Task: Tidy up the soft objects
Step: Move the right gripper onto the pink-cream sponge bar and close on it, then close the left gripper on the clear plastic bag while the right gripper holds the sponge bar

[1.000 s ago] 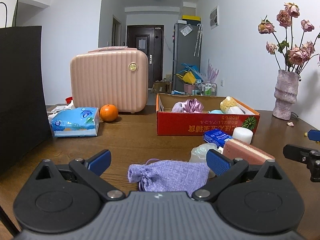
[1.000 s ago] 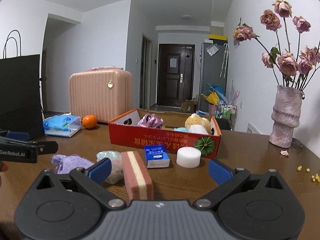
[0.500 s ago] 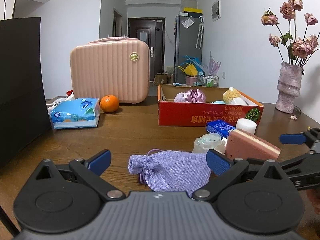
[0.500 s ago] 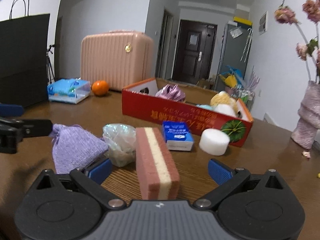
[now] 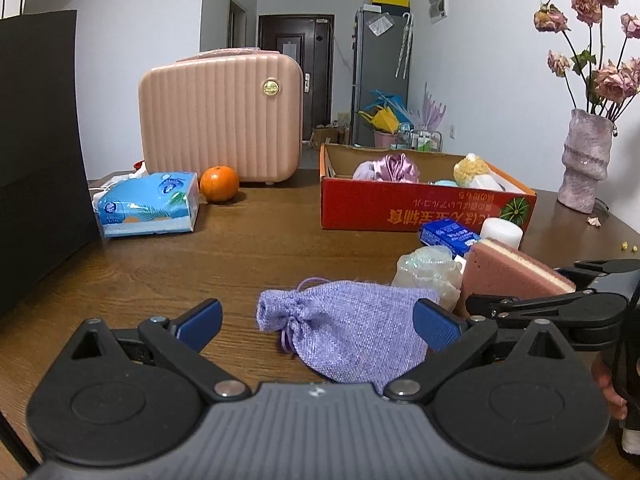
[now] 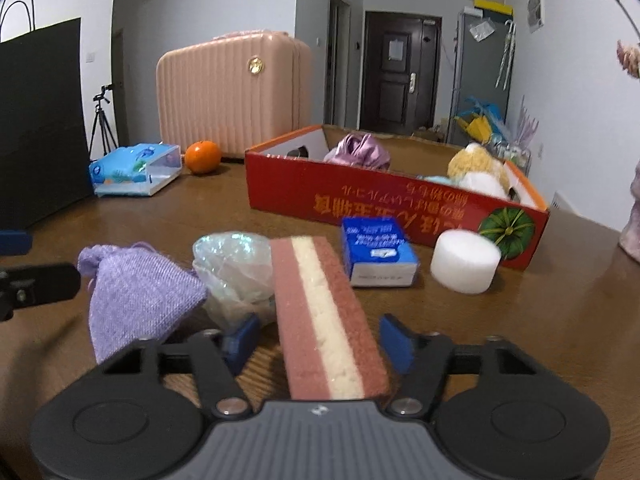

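Note:
A pink-and-cream sponge [image 6: 320,312] stands on edge on the wooden table, between the fingers of my right gripper [image 6: 320,340]. The jaws are closing on it, with a strip of bare wood still showing beside the left pad [image 6: 242,338]. A lavender drawstring pouch [image 5: 344,332] lies flat between the wide-apart fingers of my open left gripper [image 5: 318,320], and neither pad presses it. The red cardboard box [image 6: 360,200] behind holds a purple satin bundle [image 6: 360,150] and a yellow plush [image 6: 472,164].
A crinkly clear bag [image 6: 236,268], a small blue box [image 6: 376,248] and a white foam cylinder [image 6: 464,260] lie in front of the red box. Farther left are a tissue pack [image 5: 148,204], an orange [image 5: 219,183], a pink suitcase [image 5: 220,112] and a black bag [image 5: 36,152]. A vase [image 5: 584,168] stands at the right.
My right gripper came forward and down over the sponge, and its jaws narrowed from wide open to close around it. The left gripper tipped slightly toward the pouch.

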A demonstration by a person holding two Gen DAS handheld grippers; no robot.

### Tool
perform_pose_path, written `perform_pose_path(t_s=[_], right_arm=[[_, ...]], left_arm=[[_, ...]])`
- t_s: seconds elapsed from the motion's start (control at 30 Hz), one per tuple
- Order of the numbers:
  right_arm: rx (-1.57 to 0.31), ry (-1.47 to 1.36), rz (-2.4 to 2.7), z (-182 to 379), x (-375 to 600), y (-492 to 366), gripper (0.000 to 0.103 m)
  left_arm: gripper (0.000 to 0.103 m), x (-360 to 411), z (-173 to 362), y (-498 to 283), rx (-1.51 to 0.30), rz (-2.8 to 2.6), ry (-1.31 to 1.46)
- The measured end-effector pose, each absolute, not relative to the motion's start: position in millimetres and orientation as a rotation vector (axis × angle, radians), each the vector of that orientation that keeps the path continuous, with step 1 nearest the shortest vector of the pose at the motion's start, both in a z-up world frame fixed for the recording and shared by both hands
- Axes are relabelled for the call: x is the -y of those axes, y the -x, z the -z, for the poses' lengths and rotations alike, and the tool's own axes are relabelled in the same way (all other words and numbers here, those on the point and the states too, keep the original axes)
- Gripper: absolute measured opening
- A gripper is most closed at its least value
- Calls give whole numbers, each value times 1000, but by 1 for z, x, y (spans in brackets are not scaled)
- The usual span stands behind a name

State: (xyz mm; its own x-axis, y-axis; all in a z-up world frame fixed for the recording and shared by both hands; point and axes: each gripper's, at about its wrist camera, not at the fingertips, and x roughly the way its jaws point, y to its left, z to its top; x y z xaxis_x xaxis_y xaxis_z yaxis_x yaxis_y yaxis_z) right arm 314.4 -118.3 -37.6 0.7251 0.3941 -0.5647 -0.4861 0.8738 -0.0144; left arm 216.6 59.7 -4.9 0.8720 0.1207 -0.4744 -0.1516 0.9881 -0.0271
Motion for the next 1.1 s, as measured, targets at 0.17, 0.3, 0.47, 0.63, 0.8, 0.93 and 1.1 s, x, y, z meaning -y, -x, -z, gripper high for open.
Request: perform_pose_path(t_s=[0.17,0.3,0.47,0.63,0.8,0.93,1.1], right_arm=[[-584,160,-482,40,119,-314,31],[-562,161,-465,39,120,-309,31],[-535,146,-448,35,122,-303,31],[-499,115,-417,30,129,-294,30],[-462,72,-386,24,140,-286,30],[-441,44,-365,19,150,-283,30],[-413,26,-343,14,159,-278,30]], left_arm=[[103,-59,6,-218,-500,-142,62],[103,-58,7,-219,-505,-141,59],[103,-59,7,-219,-507,-142,59],[103,-59,8,-220,-511,-144,59],[103,-59,8,-220,-513,-140,62],[103,-60,9,-221,-520,-129,68],[103,-55,8,-223,-537,-88,65]])
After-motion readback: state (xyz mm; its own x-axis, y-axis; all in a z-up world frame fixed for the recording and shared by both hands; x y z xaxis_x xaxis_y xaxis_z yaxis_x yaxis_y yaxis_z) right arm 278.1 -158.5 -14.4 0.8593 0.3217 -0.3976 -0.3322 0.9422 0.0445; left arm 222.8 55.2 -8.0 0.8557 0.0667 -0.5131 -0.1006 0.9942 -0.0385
